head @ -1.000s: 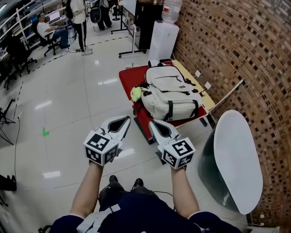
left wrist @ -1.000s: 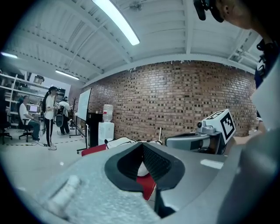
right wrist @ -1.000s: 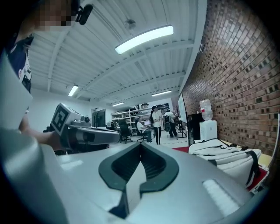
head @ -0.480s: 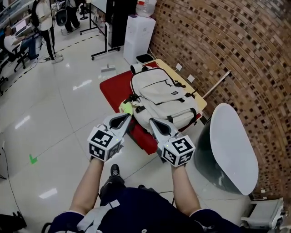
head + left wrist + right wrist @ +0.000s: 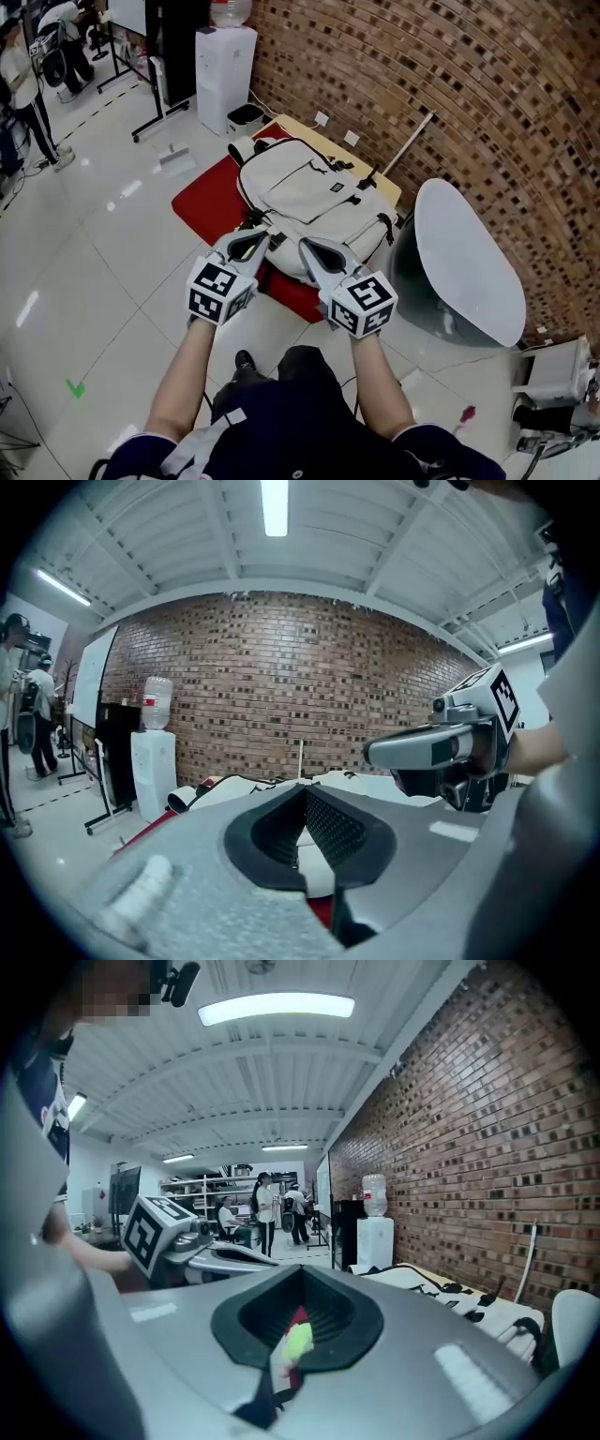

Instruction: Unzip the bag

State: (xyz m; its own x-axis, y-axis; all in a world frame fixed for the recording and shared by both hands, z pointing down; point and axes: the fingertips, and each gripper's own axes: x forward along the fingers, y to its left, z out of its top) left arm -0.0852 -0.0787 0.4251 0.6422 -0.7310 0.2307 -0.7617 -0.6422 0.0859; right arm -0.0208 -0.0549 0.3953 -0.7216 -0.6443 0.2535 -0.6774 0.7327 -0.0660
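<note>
One pale bag (image 5: pixel 305 192) lies flat at the upper centre of the head view, on one red mat (image 5: pixel 202 202). The mat covers a low table (image 5: pixel 319 129) whose yellow top shows at the far edge. A small yellow-green charm (image 5: pixel 298 1340) hangs at the bag's near side; it shows only through the gap in the right gripper view.

Two grippers sit just below the bag in the frame, side by side and apart from each other. The left gripper (image 5: pixel 255 242) has its jaws closed tip to tip and grips nothing. The right gripper (image 5: pixel 314 251) is closed the same way and also grips nothing. Neither touches the bag, as far as the views show.

One white rounded top (image 5: pixel 464 262) stands right of the table. A thin pole (image 5: pixel 408 142) leans on the brick wall (image 5: pixel 450 84), which fills the upper right. One water dispenser (image 5: pixel 225 66) stands at the top, left of the wall. The floor (image 5: pixel 103 272) is glossy pale tile with one green mark (image 5: pixel 75 387) at lower left. At least two people (image 5: pixel 19 89) stand at the upper left edge.
</note>
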